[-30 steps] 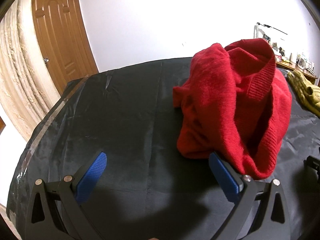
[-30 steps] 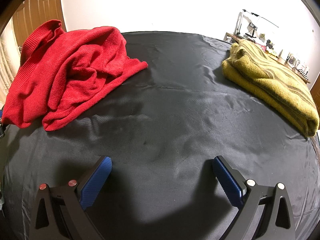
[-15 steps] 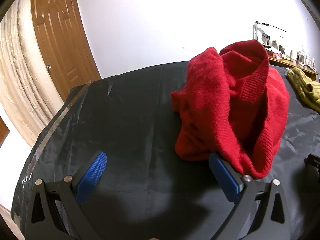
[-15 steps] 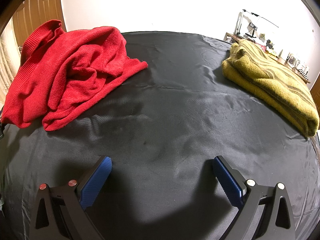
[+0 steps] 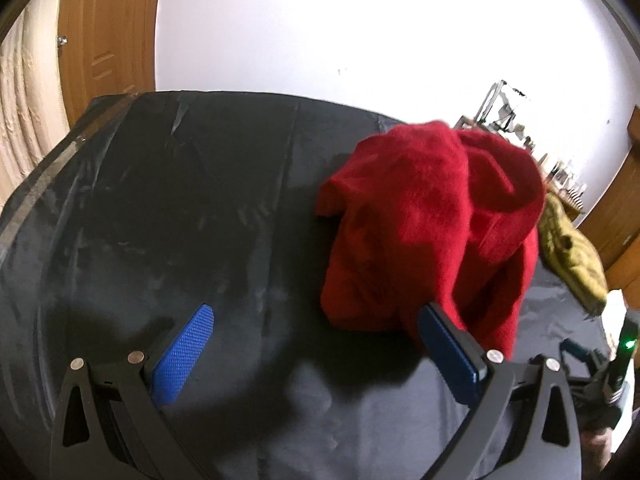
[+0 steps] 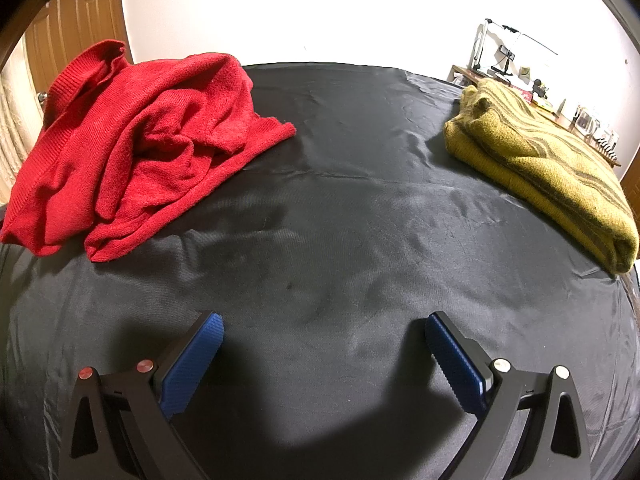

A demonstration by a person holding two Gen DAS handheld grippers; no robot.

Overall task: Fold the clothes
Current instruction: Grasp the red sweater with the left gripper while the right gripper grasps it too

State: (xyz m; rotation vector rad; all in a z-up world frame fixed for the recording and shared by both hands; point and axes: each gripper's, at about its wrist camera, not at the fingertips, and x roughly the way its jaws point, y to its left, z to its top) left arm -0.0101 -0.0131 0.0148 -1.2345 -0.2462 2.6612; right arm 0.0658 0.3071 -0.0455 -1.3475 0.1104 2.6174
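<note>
1. Left wrist view: the left claw (image 5: 314, 322) has swung to the side since a moment ago, so the red sweater (image 5: 432, 224) now sits lower and more to the right. The claw is wide open and holds nothing, though its right pad touches the sweater's edge. It looks ready to grab.
2. Right wrist view: nothing has moved. The right claw (image 6: 322, 330) is wide open and empty over the black counter (image 6: 360, 240). The red sweater lies crumpled at the left. The yellow sweater (image 6: 544, 160) lies folded at the right.

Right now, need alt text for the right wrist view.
A crumpled red sweater lies at the far left of a black cloth-covered table, and a folded olive striped sweater sits at the far right. The right tool is in the foreground, open and empty over bare cloth.
</note>
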